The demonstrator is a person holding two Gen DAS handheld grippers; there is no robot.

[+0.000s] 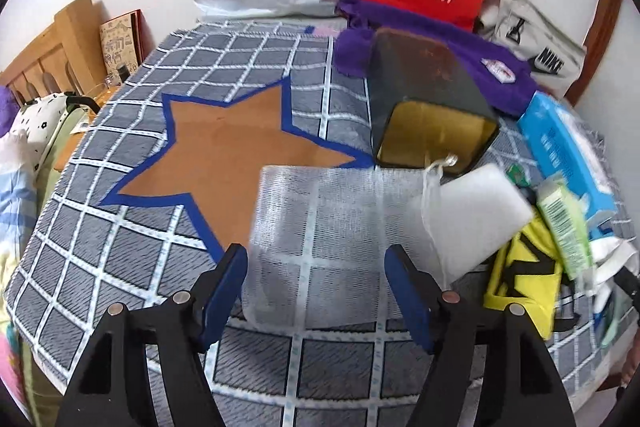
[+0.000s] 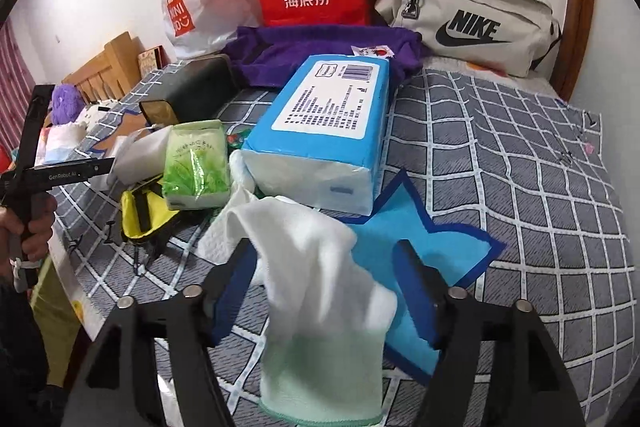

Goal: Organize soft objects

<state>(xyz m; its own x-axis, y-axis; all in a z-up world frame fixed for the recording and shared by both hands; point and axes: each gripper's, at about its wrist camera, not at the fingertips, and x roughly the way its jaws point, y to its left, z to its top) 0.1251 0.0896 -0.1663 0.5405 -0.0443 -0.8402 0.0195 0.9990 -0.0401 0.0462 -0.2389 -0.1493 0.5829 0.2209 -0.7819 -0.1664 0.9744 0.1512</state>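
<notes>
In the left wrist view a white mesh drawstring pouch (image 1: pixel 320 227) lies blurred between the blue pads of my left gripper (image 1: pixel 316 255), which is open; neither pad presses on it. It sits at the lower right edge of a brown star with a blue border (image 1: pixel 232 147). In the right wrist view a white cloth with a pale green end (image 2: pixel 320 287) hangs loosely between the spread jaws of my right gripper (image 2: pixel 326 247), open, beside a light blue star mat (image 2: pixel 432 251).
A black tin with a gold inside (image 1: pixel 432 107), a white sponge (image 1: pixel 480 211), a blue tissue pack (image 2: pixel 328 115), a green tissue pack (image 2: pixel 196 163) and a yellow pouch (image 2: pixel 144 211) crowd the checked bedspread (image 2: pixel 520 147). A purple towel (image 2: pixel 320 51) and bags line the wall.
</notes>
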